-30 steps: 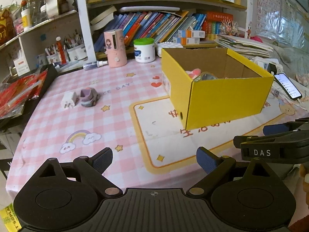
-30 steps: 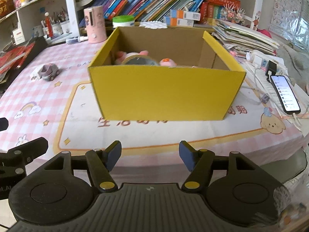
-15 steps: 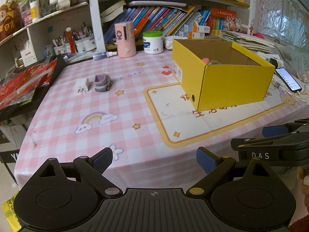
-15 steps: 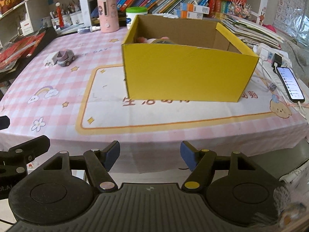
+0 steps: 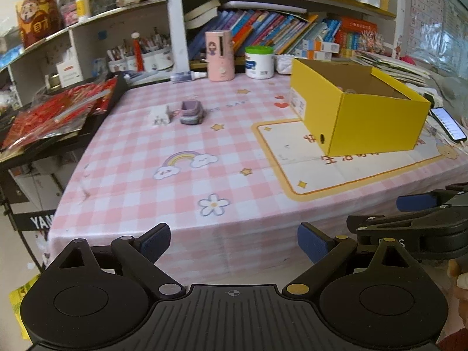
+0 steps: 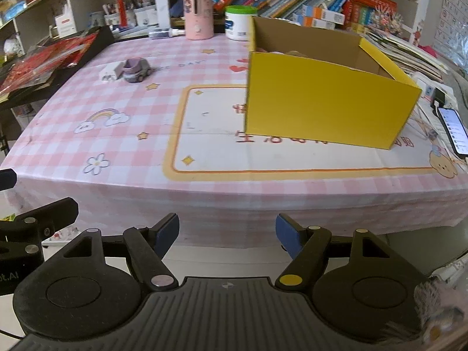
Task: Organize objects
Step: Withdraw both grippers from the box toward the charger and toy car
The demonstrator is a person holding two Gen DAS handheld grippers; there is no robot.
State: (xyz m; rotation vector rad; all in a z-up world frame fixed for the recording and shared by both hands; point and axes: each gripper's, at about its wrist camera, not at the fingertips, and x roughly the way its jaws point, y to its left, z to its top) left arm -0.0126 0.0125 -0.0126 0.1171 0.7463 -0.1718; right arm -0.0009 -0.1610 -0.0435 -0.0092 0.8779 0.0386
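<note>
An open yellow cardboard box (image 5: 368, 117) stands on the right of the pink checked tablecloth (image 5: 175, 175); it also shows in the right wrist view (image 6: 321, 108), with pink items barely visible inside. A small purple toy car (image 5: 191, 113) and a white charger plug (image 5: 159, 116) lie side by side at the far left; both show in the right wrist view, the car (image 6: 136, 70) and the plug (image 6: 110, 71). My left gripper (image 5: 234, 241) is open and empty, off the table's front edge. My right gripper (image 6: 226, 232) is open and empty, also off the front edge.
A pink dispenser (image 5: 220, 55) and a green-lidded white jar (image 5: 259, 62) stand at the back edge. A phone (image 5: 447, 123) lies right of the box. Red packets on a black tray (image 5: 52, 114) sit at the left. Bookshelves rise behind the table.
Both grippers have pulled back from the table, so the box and table look smaller and the front cloth edge shows. Both stayed open. Nothing on the table moved.
</note>
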